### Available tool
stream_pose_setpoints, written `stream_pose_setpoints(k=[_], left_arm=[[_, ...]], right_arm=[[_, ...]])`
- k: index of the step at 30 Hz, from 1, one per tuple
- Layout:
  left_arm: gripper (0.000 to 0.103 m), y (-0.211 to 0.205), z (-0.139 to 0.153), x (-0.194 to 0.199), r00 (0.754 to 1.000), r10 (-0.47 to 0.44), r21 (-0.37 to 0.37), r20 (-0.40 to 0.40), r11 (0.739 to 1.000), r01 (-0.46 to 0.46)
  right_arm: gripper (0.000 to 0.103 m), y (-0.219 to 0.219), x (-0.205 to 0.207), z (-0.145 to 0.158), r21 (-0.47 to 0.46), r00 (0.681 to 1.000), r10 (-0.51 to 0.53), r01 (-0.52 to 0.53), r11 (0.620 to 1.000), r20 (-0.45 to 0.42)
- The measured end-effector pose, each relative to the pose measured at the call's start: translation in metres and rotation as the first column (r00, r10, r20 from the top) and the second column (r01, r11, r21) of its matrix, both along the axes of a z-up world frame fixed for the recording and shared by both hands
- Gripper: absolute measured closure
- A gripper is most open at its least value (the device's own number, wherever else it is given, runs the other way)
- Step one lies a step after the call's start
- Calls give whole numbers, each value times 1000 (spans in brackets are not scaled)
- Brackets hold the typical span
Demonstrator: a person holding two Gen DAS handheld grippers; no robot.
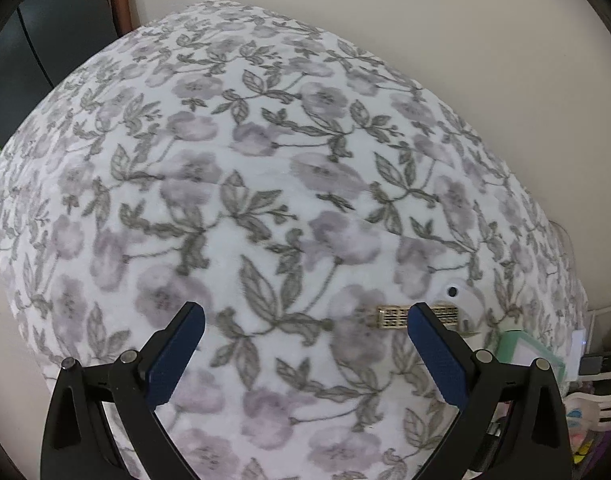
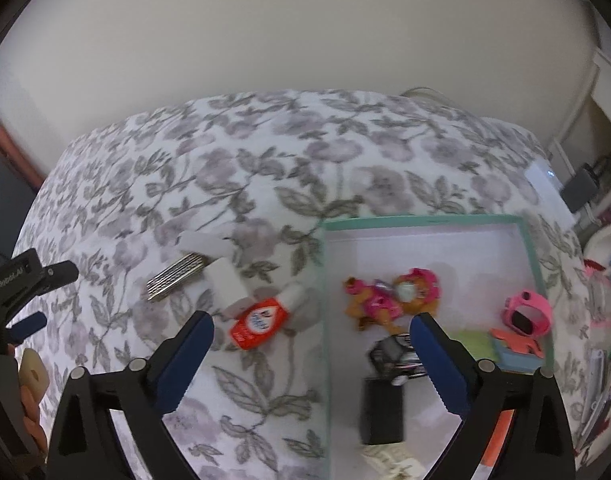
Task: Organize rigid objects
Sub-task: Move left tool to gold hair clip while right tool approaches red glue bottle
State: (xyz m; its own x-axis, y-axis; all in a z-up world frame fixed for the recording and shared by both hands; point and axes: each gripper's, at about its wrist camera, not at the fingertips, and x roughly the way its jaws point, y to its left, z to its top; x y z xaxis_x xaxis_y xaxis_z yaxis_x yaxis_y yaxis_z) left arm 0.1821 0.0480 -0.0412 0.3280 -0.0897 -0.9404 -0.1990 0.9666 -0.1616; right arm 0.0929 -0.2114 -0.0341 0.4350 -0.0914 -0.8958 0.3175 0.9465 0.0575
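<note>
A teal-rimmed white box (image 2: 425,222) lies on the floral blanket (image 2: 265,168). Inside it are a pink toy figure (image 2: 389,292), a pink watch (image 2: 527,314), a black toy car (image 2: 397,356) and a black block (image 2: 381,408). Left of the box lie a red and white bottle (image 2: 265,318), a white block (image 2: 225,280) and a metallic comb (image 2: 177,278). My right gripper (image 2: 311,318) hangs open above the box's left wall, holding nothing. My left gripper (image 1: 305,316) is open over bare blanket, with a gold patterned clip (image 1: 397,317) just behind its right finger.
A white rounded piece (image 1: 461,300) and the box corner (image 1: 525,352) sit right of the left gripper. A pale wall (image 2: 305,40) backs the blanket. Cluttered shelves and a white basket (image 2: 601,264) stand at the right. Tan and orange pieces (image 2: 31,376) lie at the left edge.
</note>
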Motion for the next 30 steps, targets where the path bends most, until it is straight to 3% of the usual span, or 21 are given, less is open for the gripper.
stream_pose_setpoints(k=[4, 13, 22, 30], left_arm=[[2, 9, -2, -1, 1000, 9, 33, -2, 999, -9], [2, 4, -24, -1, 998, -26, 8, -60, 1000, 26], [2, -13, -47, 2, 989, -91, -24, -119, 996, 89], [2, -11, -58, 4, 985, -93, -74, -147, 994, 83]], right_arm=[[3, 15, 6, -5, 11, 999, 34, -34, 999, -5], [3, 29, 14, -22, 42, 996, 87, -86, 995, -18], [19, 25, 20, -46, 102, 991, 127, -123, 987, -33], [20, 11, 23, -60, 143, 991, 131, -133, 981, 19]])
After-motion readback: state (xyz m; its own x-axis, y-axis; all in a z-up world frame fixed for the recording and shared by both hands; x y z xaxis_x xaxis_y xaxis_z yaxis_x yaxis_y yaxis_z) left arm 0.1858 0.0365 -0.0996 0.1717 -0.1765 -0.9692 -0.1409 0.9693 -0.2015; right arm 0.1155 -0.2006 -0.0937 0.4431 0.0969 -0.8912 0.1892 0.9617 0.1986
